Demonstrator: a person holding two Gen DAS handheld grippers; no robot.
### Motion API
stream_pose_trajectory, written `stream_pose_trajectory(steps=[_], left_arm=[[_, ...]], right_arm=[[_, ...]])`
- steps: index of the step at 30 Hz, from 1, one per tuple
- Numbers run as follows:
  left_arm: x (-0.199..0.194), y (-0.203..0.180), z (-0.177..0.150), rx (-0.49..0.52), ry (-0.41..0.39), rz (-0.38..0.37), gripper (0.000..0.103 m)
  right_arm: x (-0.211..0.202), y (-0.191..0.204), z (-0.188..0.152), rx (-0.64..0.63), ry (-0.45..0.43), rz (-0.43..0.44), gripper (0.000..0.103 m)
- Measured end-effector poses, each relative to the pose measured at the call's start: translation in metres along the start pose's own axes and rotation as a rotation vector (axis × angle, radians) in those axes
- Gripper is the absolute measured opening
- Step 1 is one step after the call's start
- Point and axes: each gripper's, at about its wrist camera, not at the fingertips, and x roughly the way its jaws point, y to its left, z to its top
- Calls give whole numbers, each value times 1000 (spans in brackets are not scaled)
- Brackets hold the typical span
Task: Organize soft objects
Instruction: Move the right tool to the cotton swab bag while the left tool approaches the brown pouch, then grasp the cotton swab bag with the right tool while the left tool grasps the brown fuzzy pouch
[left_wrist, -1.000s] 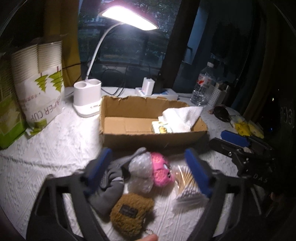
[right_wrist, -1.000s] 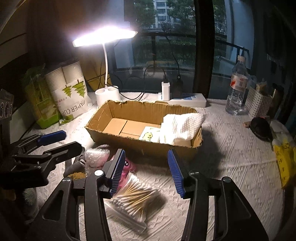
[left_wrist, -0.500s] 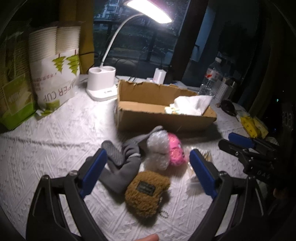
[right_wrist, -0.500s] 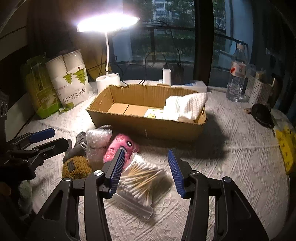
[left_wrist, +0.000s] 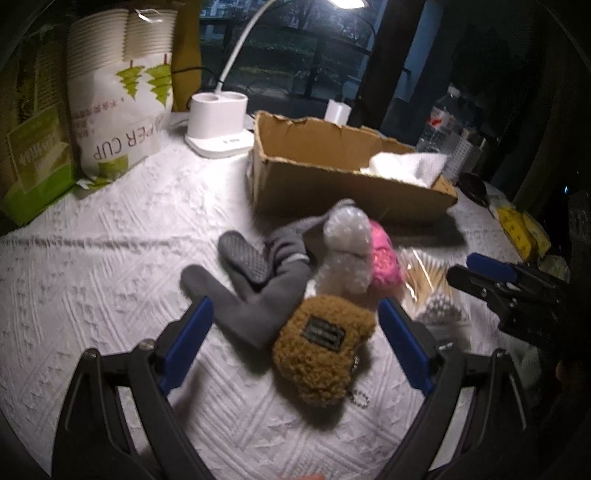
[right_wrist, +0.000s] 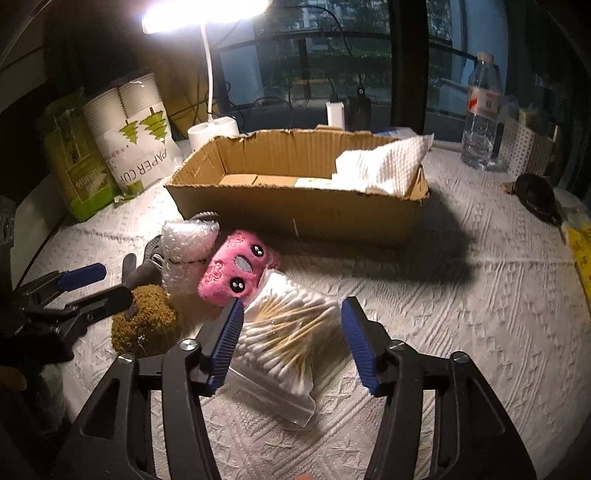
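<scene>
A pile of soft things lies in front of a cardboard box (left_wrist: 332, 184): a brown fuzzy pouch (left_wrist: 325, 343), grey socks (left_wrist: 266, 288), a bubble-wrap roll (left_wrist: 349, 251) and a pink plush (right_wrist: 236, 269). My left gripper (left_wrist: 295, 339) is open, its fingers on either side of the brown pouch and the socks. My right gripper (right_wrist: 291, 332) is open around a clear bag of cotton swabs (right_wrist: 291, 336). The box (right_wrist: 295, 192) holds white paper towel (right_wrist: 384, 166).
A white desk lamp base (left_wrist: 218, 122), a paper-cup pack (left_wrist: 118, 96) and a green bag (left_wrist: 33, 155) stand at the back left. A water bottle (right_wrist: 480, 114) and a white basket (right_wrist: 528, 147) stand at the back right. A white textured cloth (right_wrist: 480, 314) covers the table.
Both grippers have come lower and closer to the pile. The left now straddles the brown pouch; the right now straddles the cotton-swab bag. Both stay open.
</scene>
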Motion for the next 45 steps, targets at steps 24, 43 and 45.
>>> stream_pose_trajectory(steps=[24,43,45], left_arm=[[8,-34,-11,147,6,-44,70],[27,-29,-13,195,51,44,60],[26,-29,-14,196,54,46,54]], right_arm=[[28,-3,-12,52,80,91,67],[26,-1,-14,38,73,138,52],[25,-2,-15,37,70,140,51]])
